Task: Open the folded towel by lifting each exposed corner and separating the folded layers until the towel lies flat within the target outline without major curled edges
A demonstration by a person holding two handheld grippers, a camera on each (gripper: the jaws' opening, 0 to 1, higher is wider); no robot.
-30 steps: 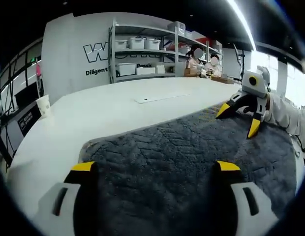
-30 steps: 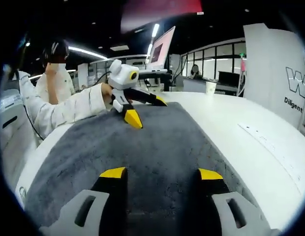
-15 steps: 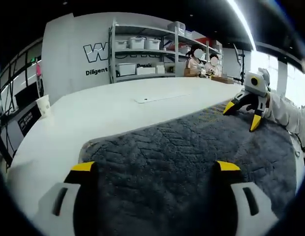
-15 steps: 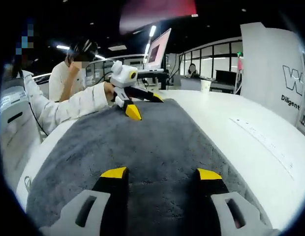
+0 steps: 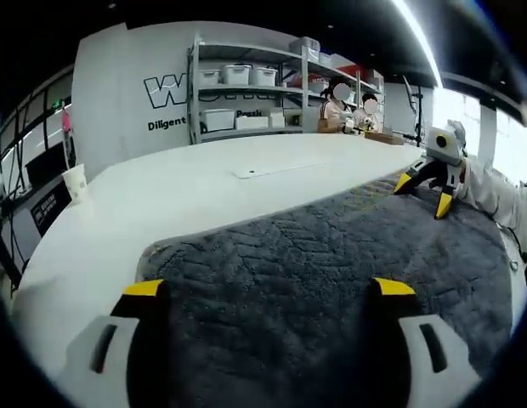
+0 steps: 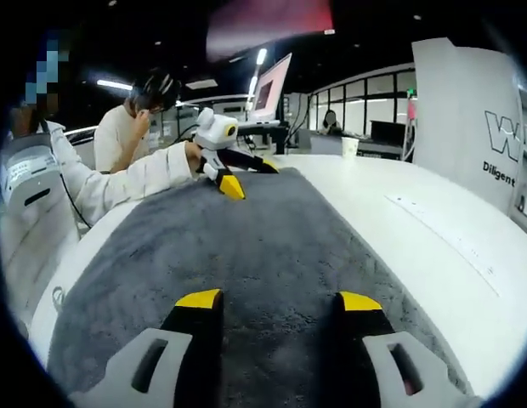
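— So where's the towel (image 5: 331, 263)?
— Spread dark grey across the white tabletop (image 5: 161, 204), running from the near edge of the left gripper view out toward 2 o'clock. Its near corner sits at about 9 o'clock from the middle of that view, edge a little ragged.
— And the left tongs (image 5: 268, 289)?
— Spread wide, yellow tips resting over the towel with nothing between them. From the right gripper view the same left tongs (image 6: 246, 174) sit at the far end of the towel, around 11 o'clock, a white sleeve (image 6: 127, 183) behind them.
— The right tongs (image 6: 279, 300)?
— Also spread apart above the towel (image 6: 246, 255), holding nothing. In the left gripper view they appear at 2 o'clock, jaws parted at the towel's far edge.
— Anything else around?
— A paper cup (image 5: 75, 181) at 9 o'clock on the tabletop, a shelf (image 5: 246, 85) with white bins at 12 o'clock, and a flat strip (image 5: 276, 170) lying on the tabletop beyond the towel.
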